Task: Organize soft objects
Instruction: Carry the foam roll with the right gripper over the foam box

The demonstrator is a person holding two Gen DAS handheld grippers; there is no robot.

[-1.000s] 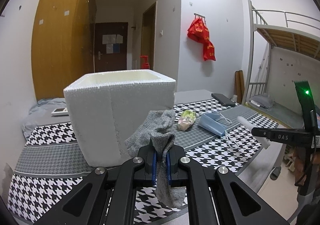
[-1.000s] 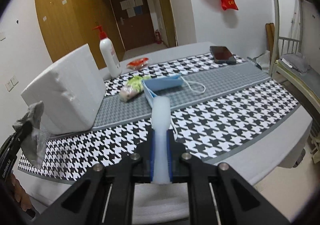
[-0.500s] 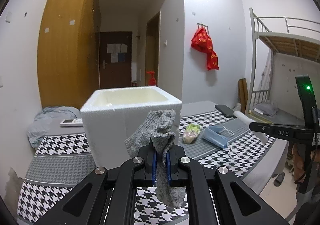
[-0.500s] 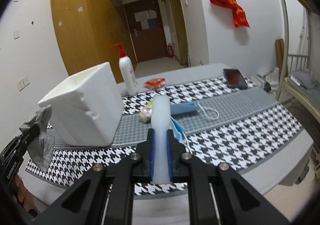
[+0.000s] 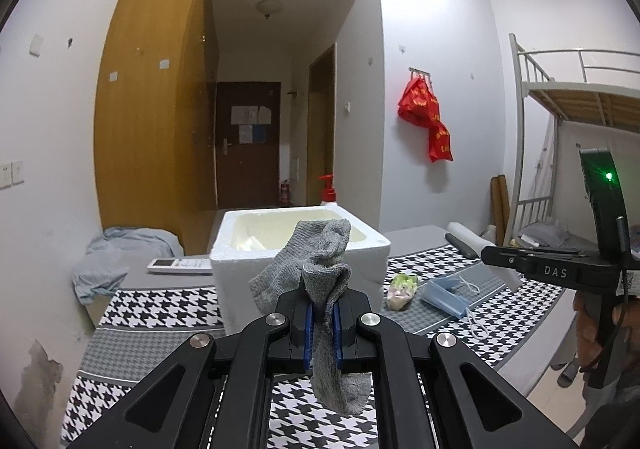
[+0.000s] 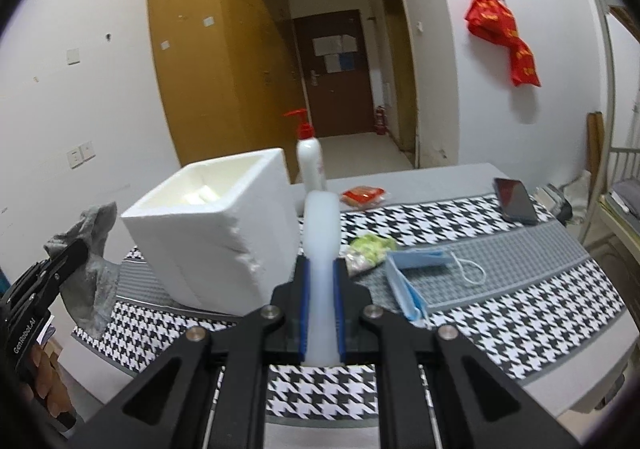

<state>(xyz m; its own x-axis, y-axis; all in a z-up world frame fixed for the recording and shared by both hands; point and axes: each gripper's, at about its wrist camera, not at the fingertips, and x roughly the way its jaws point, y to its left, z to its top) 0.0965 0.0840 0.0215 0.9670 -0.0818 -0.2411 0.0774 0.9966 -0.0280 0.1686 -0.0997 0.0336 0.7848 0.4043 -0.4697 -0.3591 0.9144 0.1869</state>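
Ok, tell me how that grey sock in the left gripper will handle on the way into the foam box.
The grey sock is probably floppy: it bunches above the left gripper and its toe hangs limp below. It looks light, so it should carry easily, but a loose end might snag the rim of the foam box. The knit seems unlikely to slip.

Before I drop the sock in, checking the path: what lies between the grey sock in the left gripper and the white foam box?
Nothing: in the left wrist view the grey sock hangs just before the white foam box, only patterned tablecloth below.
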